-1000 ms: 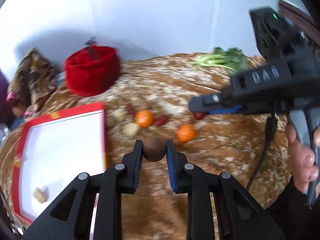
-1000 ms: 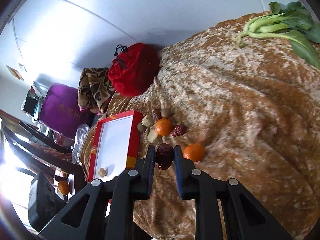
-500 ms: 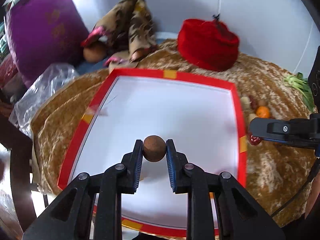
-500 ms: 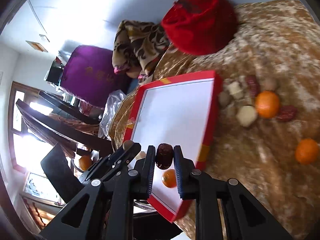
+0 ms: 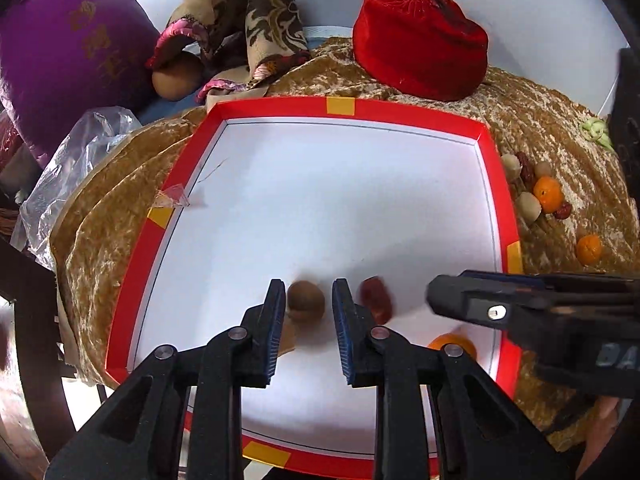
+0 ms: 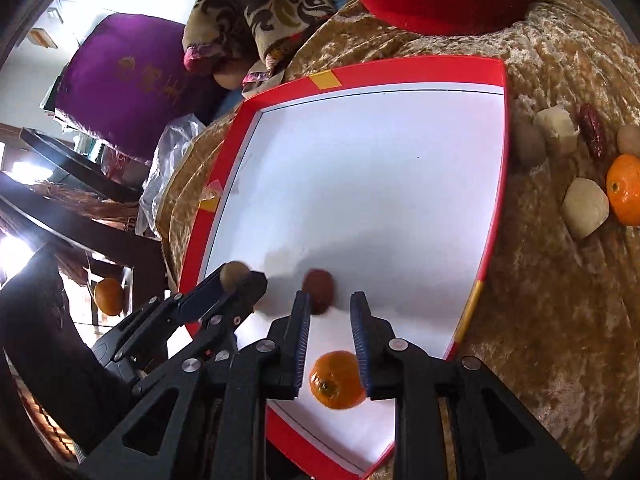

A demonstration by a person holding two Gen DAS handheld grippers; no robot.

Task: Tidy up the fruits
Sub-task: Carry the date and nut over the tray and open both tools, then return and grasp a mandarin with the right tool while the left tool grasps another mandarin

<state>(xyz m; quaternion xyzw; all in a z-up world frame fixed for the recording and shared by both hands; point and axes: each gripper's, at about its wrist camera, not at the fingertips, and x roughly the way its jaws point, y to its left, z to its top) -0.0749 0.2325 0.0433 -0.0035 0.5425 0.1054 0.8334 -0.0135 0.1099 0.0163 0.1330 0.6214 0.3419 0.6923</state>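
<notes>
A white tray with a red rim (image 5: 340, 106) lies on the brown cloth. My left gripper (image 5: 309, 316) hangs low over its near part and its jaws are opening. A brown round fruit (image 5: 306, 302) sits blurred between them, with a gap on its right side. My right gripper (image 6: 330, 320) is opening too. A dark red date (image 6: 318, 290) lies blurred on the tray just past its tips, free of the pads. An orange (image 6: 336, 380) rests in the tray under the right jaws. The right gripper (image 5: 436, 300) reaches in from the right in the left wrist view.
Right of the tray, loose on the cloth, lie two oranges (image 5: 548, 194) (image 5: 589, 249), dates and pale lumps (image 6: 586, 208). A red velvet pouch (image 5: 420, 60) stands behind the tray. A patterned cloth (image 5: 240, 20), a purple cushion (image 5: 68, 60) and a plastic bag (image 5: 80, 152) crowd the left edge.
Both grippers swung from the loose fruit on the cloth to over the tray and sank. Their jaws then parted, and the brown fruit and the date came loose.
</notes>
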